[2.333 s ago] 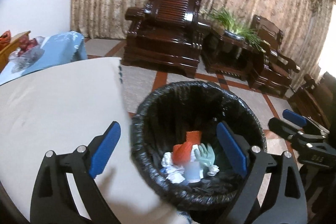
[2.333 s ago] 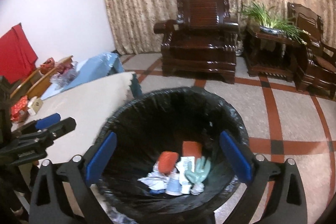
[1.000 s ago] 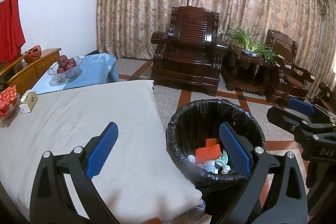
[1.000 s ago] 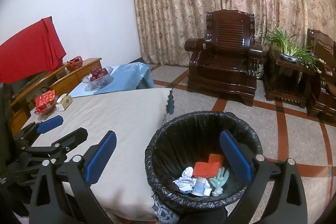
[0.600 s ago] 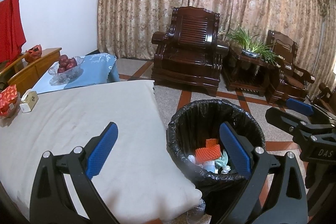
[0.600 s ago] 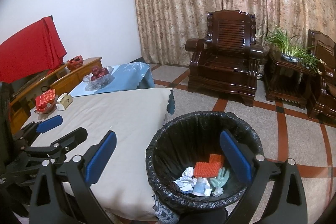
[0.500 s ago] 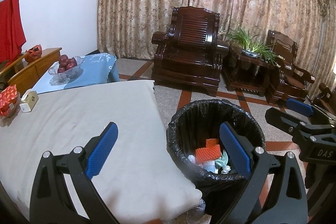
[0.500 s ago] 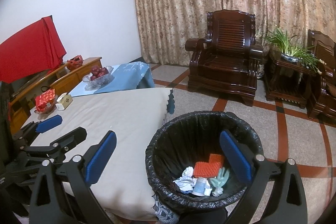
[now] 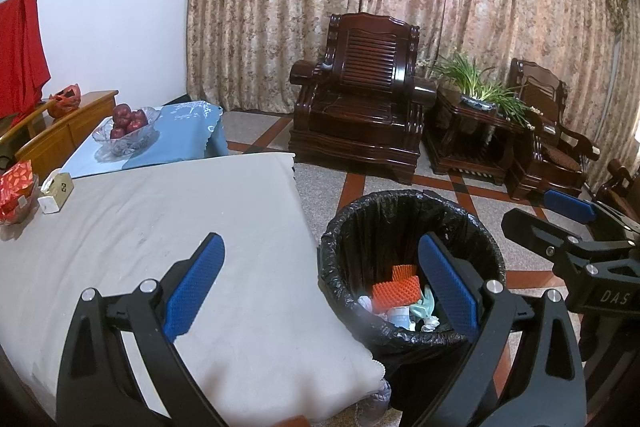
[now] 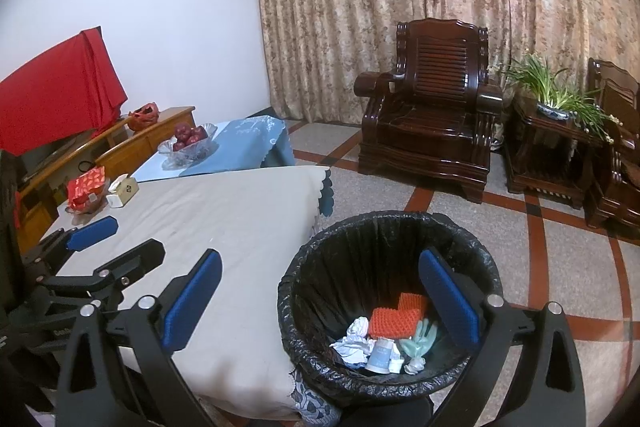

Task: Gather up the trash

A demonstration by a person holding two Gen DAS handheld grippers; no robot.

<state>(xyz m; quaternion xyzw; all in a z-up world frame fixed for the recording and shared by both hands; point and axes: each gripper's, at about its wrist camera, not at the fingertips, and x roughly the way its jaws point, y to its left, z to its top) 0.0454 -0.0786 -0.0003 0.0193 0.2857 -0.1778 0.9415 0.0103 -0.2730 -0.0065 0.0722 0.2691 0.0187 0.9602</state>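
A black-lined trash bin (image 9: pixel 400 211) (image 10: pixel 380 227) stands on the floor by the table's right edge. Inside lie orange ridged pieces (image 10: pixel 394 321), crumpled white paper (image 10: pixel 354 337), a pale cup (image 10: pixel 380 355) and a green glove (image 10: pixel 418 341). My left gripper (image 9: pixel 320 283) is open and empty, raised over the table edge and the bin. My right gripper (image 10: pixel 320 291) is open and empty, raised above the bin. Each gripper shows in the other's view, the right one (image 9: pixel 568 223) and the left one (image 10: pixel 92 247).
The table wears a beige cloth (image 9: pixel 160 227). At its far left stand a tissue box (image 9: pixel 56 189) and a red packet (image 9: pixel 16 185). A blue-clothed table holds a bowl of apples (image 9: pixel 126 125). Dark wooden armchairs (image 9: pixel 360 115) and a plant (image 9: pixel 476 83) stand by the curtain.
Both grippers have pulled up and back from low over the bin about two seconds ago. Over the last second they have held nearly still. The trash in the bin has not moved.
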